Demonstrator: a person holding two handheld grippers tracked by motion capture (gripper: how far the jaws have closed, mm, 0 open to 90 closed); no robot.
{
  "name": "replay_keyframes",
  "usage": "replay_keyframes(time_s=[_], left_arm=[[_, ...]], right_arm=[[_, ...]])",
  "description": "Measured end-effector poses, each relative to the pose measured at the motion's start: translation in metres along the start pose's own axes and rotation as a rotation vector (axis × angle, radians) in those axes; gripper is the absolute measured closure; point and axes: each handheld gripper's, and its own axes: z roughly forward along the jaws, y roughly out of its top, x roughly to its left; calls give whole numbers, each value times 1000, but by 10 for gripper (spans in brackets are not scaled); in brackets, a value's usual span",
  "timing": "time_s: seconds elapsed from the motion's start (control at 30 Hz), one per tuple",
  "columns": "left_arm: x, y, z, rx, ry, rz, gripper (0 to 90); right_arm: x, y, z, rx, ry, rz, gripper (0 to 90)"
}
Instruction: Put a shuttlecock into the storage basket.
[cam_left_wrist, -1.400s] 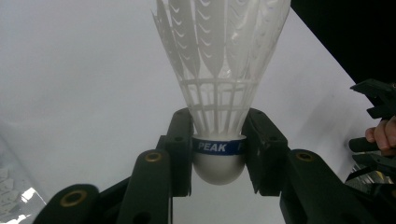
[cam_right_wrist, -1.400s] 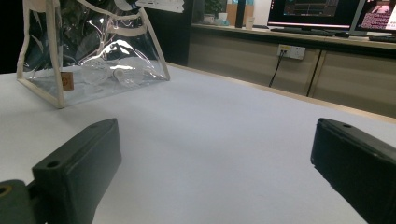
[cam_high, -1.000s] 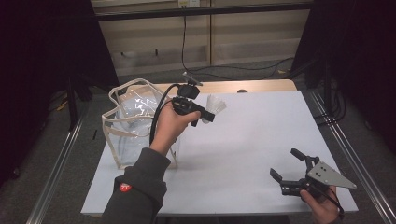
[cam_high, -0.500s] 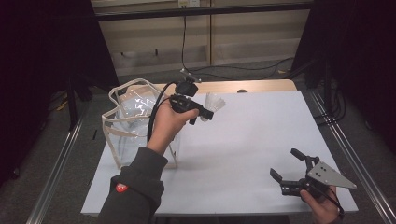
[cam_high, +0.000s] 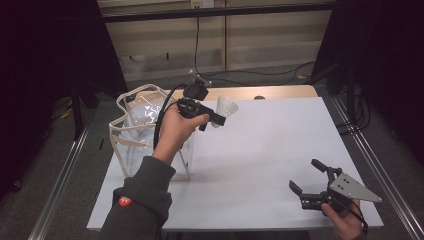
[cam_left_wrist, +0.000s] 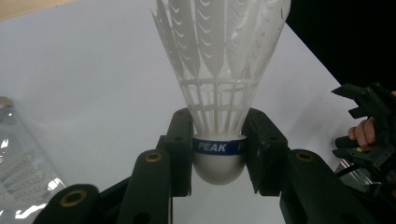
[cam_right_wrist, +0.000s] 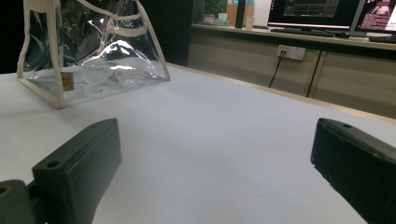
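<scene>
Left gripper: jaws clamped on the rounded cork base of a white shuttlecock, one jaw on each side at the blue "PEAK" band. The shuttlecock's long axis runs straight out along the jaws, skirt leading, cork back toward the hand.

In the high view the left gripper is held up off the white table, with the shuttlecock pointing away from the hand toward the table's right. The clear bag with cream trim lies behind and to the outer side of this gripper, near it, on the opposite side from the skirt. Other shuttlecocks appear to lie inside the bag.

Right gripper: jaws spread wide, holding nothing, low over the table's near right corner, well apart from bag and shuttlecock.

Judgement: the left hand is far nearer the bag. Whether the shuttlecock is going in or coming out cannot be told.
</scene>
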Motion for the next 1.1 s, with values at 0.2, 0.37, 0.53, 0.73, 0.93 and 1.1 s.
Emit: replay_keyframes(time_s=[0.2, 0.37, 0.53, 0.73, 0.93, 1.1], left_arm=[[1, 1, -6, 1, 13, 3, 655], [1, 2, -10, 2, 19, 3, 655], [2, 3, -15, -2, 25, 10, 655], [3, 4, -18, -5, 33, 6, 655], [3, 5, -22, -6, 38, 8, 655], [5, 6, -27, -10, 43, 7, 655]], right_arm=[[0, 0, 0, 0, 1, 1, 17], [0, 0, 0, 0, -1, 5, 17], [0, 0, 0, -1, -5, 8, 17], [0, 0, 0, 0, -1, 5, 17], [0, 0, 0, -2, -4, 8, 17], [0, 0, 0, -1, -2, 7, 17]])
